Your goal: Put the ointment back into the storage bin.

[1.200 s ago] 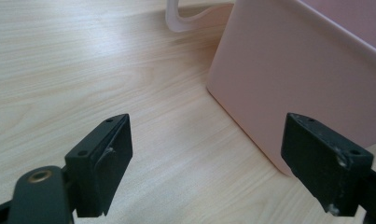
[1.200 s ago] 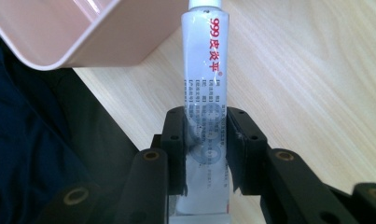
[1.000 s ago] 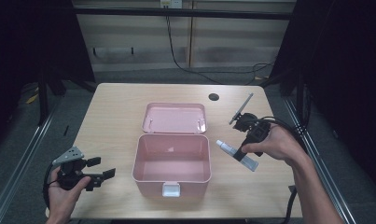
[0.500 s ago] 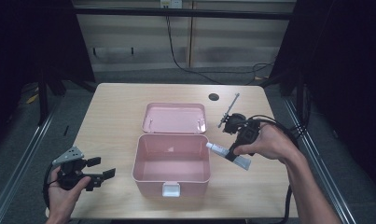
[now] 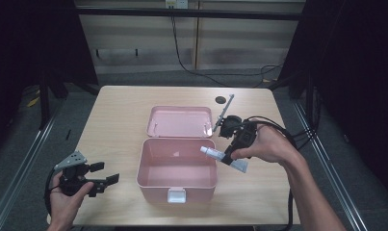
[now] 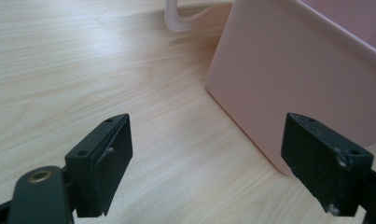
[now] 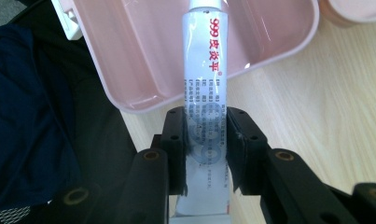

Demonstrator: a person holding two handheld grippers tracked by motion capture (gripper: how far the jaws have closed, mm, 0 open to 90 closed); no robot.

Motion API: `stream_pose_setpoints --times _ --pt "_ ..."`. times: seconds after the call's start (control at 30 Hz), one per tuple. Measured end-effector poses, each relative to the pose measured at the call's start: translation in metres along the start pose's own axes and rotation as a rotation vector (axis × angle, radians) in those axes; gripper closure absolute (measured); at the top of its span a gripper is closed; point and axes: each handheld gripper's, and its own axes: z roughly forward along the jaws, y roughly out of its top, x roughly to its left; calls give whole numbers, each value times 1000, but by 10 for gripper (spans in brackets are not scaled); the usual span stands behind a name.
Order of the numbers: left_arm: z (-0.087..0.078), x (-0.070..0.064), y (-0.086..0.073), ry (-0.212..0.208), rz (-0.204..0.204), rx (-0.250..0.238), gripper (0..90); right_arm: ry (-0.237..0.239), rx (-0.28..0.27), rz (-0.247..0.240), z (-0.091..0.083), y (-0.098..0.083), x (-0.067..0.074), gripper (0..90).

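Landmark: the open pink box (image 5: pixel 178 166) at the middle of the table (image 5: pixel 119 103).

Right gripper (image 5: pixel 228 156): my jaws are clamped on a white tube (image 5: pixel 224 159), one pad on each flat side near its crimped end. The tube lies across the box's right rim, cap end over the open compartment, crimped end outside the rim. In the right gripper view the tube (image 7: pixel 205 93) runs straight out from my jaws, its red and blue print facing the camera, with the pink box (image 7: pixel 143 56) beneath it.

Left gripper (image 5: pixel 102 177): my jaws stand wide apart with nothing between them. The gripper sits left of the box, near its front left corner, apart from the wall (image 6: pixel 297 79).

The box's lid (image 5: pixel 181 121) lies open just behind the box.
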Motion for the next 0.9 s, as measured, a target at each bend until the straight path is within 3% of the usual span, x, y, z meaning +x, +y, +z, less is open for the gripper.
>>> stream_pose_setpoints --times 0.27,0.47,0.9 --pt "0 0 0 -4 1 0 167 19 9 -23 8 19 7 707" --pt "0 0 0 -2 1 0 167 32 22 -75 13 32 13 707" --pt "0 0 0 -3 -2 -1 167 49 48 -113 25 57 22 707"
